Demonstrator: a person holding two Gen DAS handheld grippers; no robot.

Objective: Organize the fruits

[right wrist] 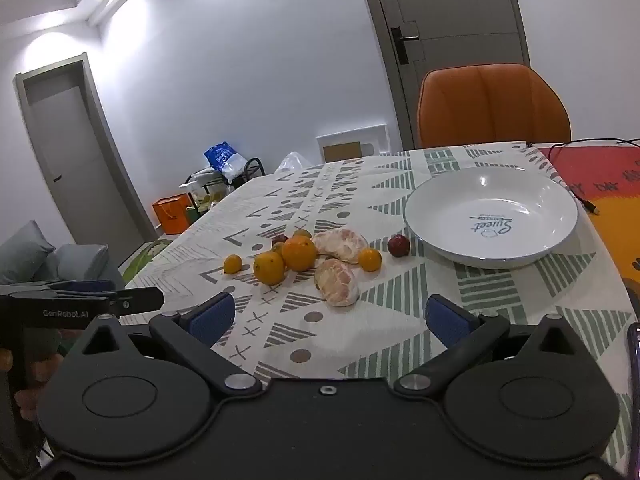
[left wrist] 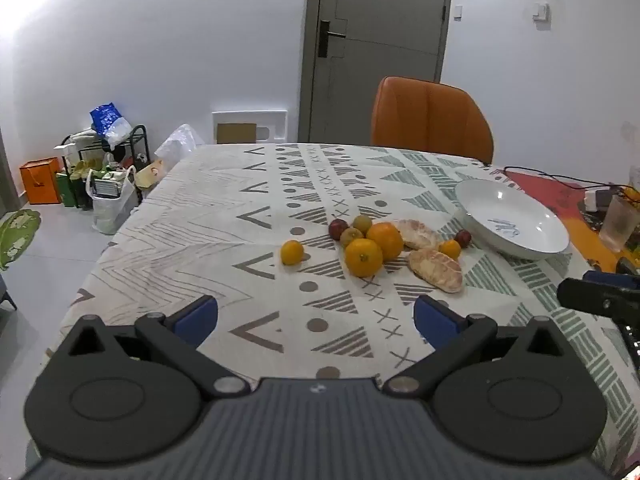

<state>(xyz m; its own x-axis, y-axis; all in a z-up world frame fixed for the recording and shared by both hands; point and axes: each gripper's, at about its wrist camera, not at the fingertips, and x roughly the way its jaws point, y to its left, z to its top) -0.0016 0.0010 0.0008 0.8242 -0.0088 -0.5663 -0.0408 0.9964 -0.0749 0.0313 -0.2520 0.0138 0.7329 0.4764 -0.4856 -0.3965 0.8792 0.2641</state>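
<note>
So basically nothing is sorted yet. The wide white ceramic bowl with a blue logo printed inside (right wrist: pixel 491 216) sits on the patterned tablecloth (right wrist: pixel 360 184) with nothing in it, and all the fruit is bunched up on the cloth just to its left.

The pile: two big oranges (right wrist: pixel 299 253) touching each other, two peeled pale-pink citrus halves (right wrist: pixel 337 282) next to them, a few small yellow-orange kumquat-looking ones (right wrist: pixel 370 259), a couple of small greenish-brown round fruits (left wrist: pixel 363 223) at the back, and two little dark red plum-like fruits. One of the red ones (right wrist: pixel 399 245) is right beside the bowl's rim; one small yellow fruit (left wrist: pixel 292 252) sits a bit apart on the far left.

Left gripper (left wrist: pixel 316 318) and right gripper (right wrist: pixel 328 316) both hover over the near side of the table, jaws spread wide, nothing between them. My guess is every piece needs moving into the bowl.
</note>
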